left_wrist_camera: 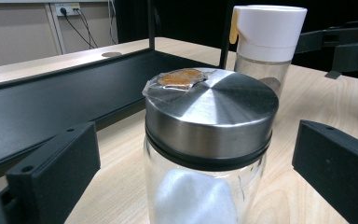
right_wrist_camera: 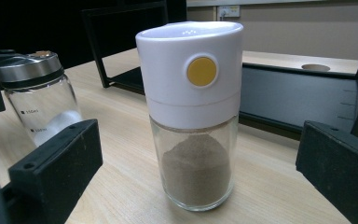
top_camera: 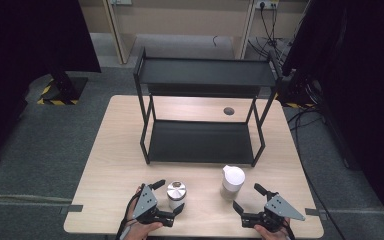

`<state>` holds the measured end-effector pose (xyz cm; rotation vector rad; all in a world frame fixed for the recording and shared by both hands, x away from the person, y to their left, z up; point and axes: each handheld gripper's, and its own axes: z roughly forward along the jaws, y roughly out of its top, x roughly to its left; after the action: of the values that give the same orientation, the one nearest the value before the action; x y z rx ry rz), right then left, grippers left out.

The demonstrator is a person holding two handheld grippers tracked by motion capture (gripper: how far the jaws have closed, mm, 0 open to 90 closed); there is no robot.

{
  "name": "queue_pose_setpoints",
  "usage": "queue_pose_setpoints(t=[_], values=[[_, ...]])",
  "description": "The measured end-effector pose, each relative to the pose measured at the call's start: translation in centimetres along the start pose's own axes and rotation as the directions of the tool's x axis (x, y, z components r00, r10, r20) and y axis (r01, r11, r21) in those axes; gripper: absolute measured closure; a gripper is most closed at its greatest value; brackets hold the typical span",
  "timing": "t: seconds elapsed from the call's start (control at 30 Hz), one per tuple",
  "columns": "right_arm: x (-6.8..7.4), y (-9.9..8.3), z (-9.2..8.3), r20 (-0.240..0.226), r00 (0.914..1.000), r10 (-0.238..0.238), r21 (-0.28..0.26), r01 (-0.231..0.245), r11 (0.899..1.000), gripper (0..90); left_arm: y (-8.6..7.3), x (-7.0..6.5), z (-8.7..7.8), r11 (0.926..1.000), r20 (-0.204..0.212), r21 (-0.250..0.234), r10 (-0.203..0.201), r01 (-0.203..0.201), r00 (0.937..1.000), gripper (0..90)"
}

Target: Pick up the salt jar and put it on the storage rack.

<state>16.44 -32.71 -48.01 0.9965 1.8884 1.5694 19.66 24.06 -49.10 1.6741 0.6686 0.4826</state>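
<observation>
Pale wooden surface (top_camera: 110, 165) carries a black two-tier metal rack (top_camera: 202, 142); before it, left tongs (top_camera: 170, 196) gape around a steel-lidded glass jar (top_camera: 176, 194), right tongs (top_camera: 250, 197) gape beside a white-capped glass shaker (top_camera: 232, 182), neither gripped.

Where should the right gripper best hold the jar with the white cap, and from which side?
Probably the white cap of the jar, level from the person's side: it stands upright, round and straight-walled, between the open right gripper.

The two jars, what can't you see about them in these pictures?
- Steel-lidded jar: its base is cut off by the bottom edge of the left gripper view.
- Its printed marks: too small to read, right gripper view.
- White-capped jar: contents too small to tell, high view.
</observation>
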Motion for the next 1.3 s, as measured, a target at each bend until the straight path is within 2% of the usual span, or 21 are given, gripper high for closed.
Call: queue_pose_setpoints(t=[0.67,1.3], values=[[-0.05,-0.15,-0.02,0.0,1.0,0.004,-0.008,-0.004,1.0,0.4,-0.08,-0.01,-0.08,0.9999,-0.005,-0.01,-0.004,0.004,1.0,0.1],[-0.14,-0.27,0.22,-0.004,0.9999,0.014,-0.002,-0.014,1.0,0.4,-0.15,-0.55,0.84,1.0,-0.012,-0.002,-0.004,0.004,0.9999,0.1]])
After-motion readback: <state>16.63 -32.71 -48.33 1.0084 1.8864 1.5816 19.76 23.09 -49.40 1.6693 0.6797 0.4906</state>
